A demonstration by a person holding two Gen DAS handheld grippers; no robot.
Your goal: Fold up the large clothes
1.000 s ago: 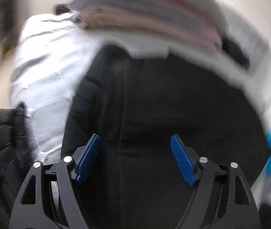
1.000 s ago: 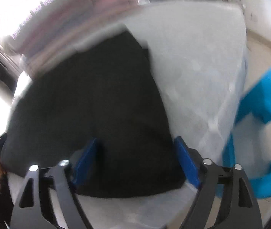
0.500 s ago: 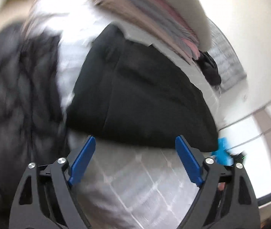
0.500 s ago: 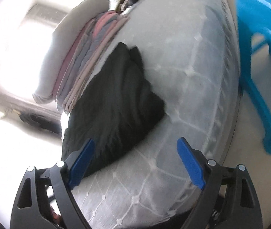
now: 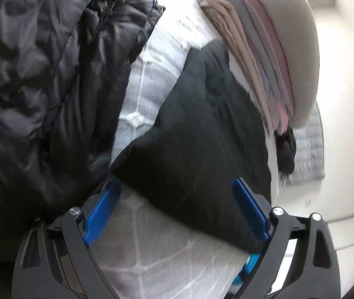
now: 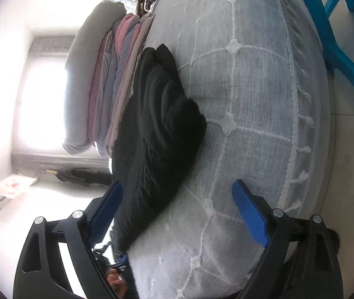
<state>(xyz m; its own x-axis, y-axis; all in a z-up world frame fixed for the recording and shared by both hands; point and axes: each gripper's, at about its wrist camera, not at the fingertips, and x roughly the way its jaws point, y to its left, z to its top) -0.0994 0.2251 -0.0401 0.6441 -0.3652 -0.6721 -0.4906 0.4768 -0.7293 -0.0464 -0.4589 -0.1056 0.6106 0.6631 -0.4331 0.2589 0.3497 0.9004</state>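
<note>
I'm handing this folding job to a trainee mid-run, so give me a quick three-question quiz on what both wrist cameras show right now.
1. True or false: the left gripper is clamped on the folded black garment.
2. Which lies directly against the stack of folded clothes? A. the puffy black jacket B. the folded black garment C. the blue plastic stool
3. Fill in: the garments lie on a white ____ cover stitched in a grid.

Key: 1. False; both it and the right gripper stand open, holding nothing. 2. B. 3. quilted.
</note>
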